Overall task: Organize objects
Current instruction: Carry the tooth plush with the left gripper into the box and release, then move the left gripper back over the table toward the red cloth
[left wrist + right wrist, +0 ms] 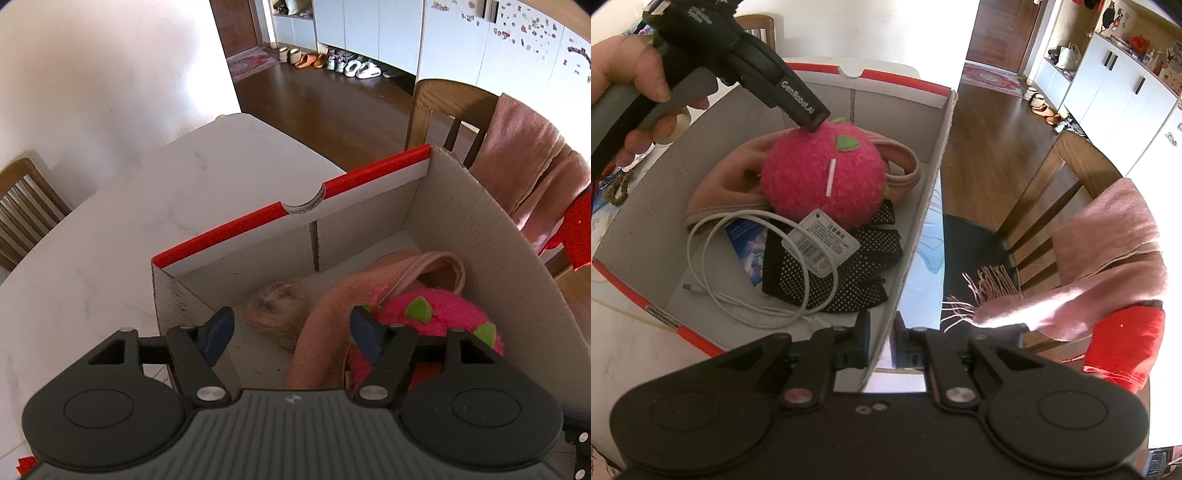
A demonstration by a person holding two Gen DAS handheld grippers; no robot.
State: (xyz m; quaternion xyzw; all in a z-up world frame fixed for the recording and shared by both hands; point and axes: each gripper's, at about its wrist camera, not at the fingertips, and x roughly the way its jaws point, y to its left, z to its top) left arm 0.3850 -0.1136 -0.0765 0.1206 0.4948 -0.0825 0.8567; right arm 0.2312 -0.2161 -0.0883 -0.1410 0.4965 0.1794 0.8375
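Here, a white marble-look table (110, 221) carries an open cardboard box (480, 229) with a red-trimmed rim. Wooden chairs stand around it; the one on the far side has a pink fringed scarf (1108, 258) draped over its back, with a red cloth (1123, 343) just below. Shoes (332, 61) line the cabinet wall across the dark wood floor.

Inside the box lie a pink plush dragon fruit (823, 177) with green felt leaves and a paper tag (822, 242), resting on a peach-pink fleece slipper (720, 188). Beside them are a coiled white cable (713, 258), black dotted gloves (842, 280) and a small blue packet (748, 247). A tan furry item (277, 314) sits on the box floor, seen only in the left wrist view; what it is cannot be told.

The left hand-held gripper (291, 332) hangs over the box with its jaws spread wide and nothing between them; the plush lies just beyond and to the right of its right finger, the slipper between the two fingers' lines. In the right wrist view its dark nose reaches to the top of the plush; contact is unclear.

The right hand-held gripper (881, 345) straddles the box's near side wall, its jaws narrow, one finger inside and one outside, seemingly clamping the cardboard. The plush sits well ahead of it, towards the left.
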